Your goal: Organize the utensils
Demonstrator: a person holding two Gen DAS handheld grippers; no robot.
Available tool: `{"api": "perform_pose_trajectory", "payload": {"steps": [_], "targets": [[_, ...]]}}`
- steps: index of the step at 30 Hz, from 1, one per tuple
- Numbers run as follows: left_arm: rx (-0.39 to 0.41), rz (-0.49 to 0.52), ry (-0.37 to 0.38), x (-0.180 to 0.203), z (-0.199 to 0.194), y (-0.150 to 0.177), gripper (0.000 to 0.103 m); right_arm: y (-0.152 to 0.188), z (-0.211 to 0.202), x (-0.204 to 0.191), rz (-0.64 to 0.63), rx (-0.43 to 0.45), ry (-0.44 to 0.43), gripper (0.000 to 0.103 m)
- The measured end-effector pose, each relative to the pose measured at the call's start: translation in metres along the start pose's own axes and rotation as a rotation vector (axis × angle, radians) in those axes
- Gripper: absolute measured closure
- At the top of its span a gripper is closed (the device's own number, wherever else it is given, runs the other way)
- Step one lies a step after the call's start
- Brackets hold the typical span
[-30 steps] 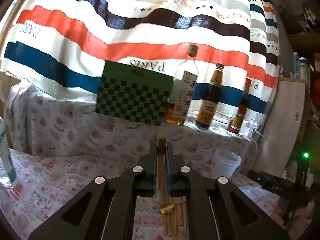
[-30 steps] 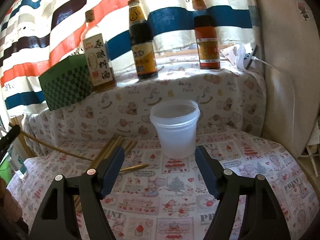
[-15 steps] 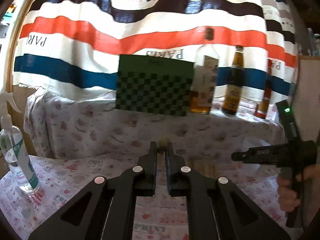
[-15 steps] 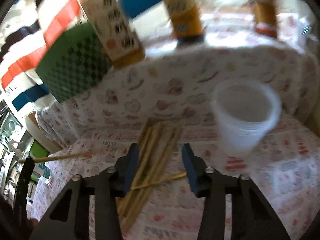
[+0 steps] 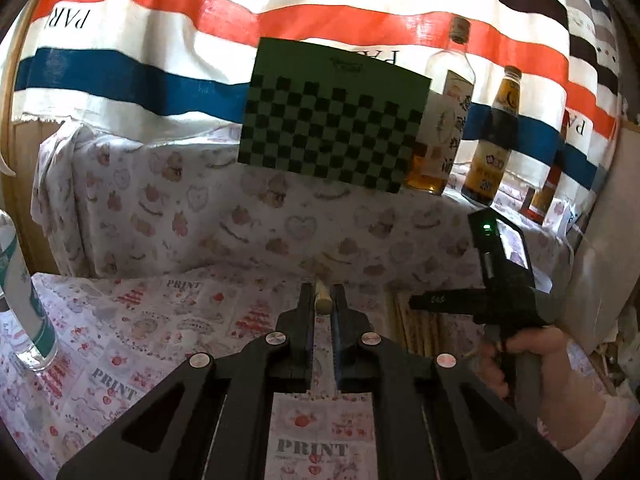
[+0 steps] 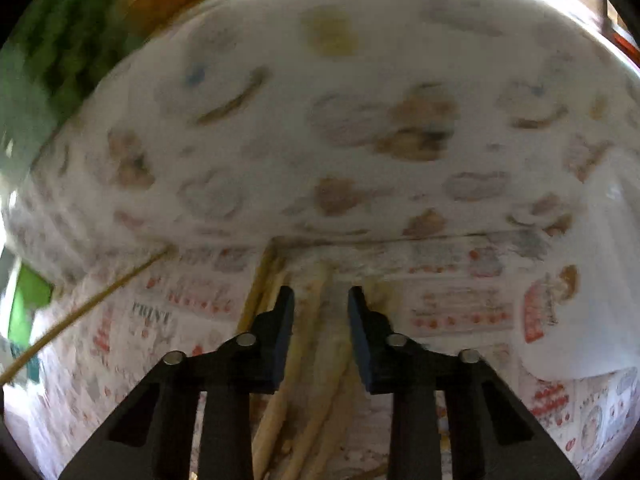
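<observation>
My left gripper point(image 5: 322, 300) is shut on a wooden chopstick point(image 5: 322, 300) that points straight away from the camera; the same stick shows as a thin line at the left of the right wrist view point(image 6: 92, 304). My right gripper point(image 6: 321, 304) is open, low over a pile of wooden chopsticks point(image 6: 320, 360) on the printed tablecloth, its fingers either side of them. In the left wrist view the right gripper point(image 5: 424, 303) is to the right, over the pile point(image 5: 416, 328). A translucent plastic cup point(image 6: 592, 280) stands at the right edge.
A green checkered board point(image 5: 332, 120) and three sauce bottles point(image 5: 492, 140) stand on the raised shelf behind. A clear spray bottle point(image 5: 20, 300) stands at the far left. The view from the right wrist is blurred.
The right gripper has dropped and moved left from the cup down to the chopstick pile, with its jaws narrower. The left gripper has lifted away to the left, still holding its chopstick.
</observation>
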State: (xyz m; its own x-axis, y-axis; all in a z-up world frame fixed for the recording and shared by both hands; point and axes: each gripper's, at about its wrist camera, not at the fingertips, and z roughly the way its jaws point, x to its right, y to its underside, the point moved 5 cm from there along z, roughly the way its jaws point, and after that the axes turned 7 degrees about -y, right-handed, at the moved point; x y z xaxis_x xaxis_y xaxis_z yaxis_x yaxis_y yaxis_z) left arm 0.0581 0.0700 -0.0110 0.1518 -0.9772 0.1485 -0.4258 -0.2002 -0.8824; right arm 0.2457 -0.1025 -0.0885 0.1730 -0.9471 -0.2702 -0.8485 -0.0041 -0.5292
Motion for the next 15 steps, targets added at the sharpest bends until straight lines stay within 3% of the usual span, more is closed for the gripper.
{"api": "perform_pose_trajectory", "payload": {"steps": [2,7,11,15], "targets": [[0.016,0.017,0.013,0.005,-0.003,0.001,0.097,0.006,0.002,-0.011,-0.03,0.001,0.005,0.089],[0.108,0.029,0.017,0.008,-0.025,-0.005,0.097,0.008,-0.033,-0.027,-0.052,0.134,-0.021,0.091],[0.144,0.023,0.049,0.012,-0.039,-0.012,0.097,0.004,-0.115,-0.049,-0.142,0.39,-0.033,0.092],[0.121,0.02,0.07,0.022,-0.041,-0.016,0.097,0.004,-0.193,-0.057,-0.201,0.631,-0.024,0.094]]}}
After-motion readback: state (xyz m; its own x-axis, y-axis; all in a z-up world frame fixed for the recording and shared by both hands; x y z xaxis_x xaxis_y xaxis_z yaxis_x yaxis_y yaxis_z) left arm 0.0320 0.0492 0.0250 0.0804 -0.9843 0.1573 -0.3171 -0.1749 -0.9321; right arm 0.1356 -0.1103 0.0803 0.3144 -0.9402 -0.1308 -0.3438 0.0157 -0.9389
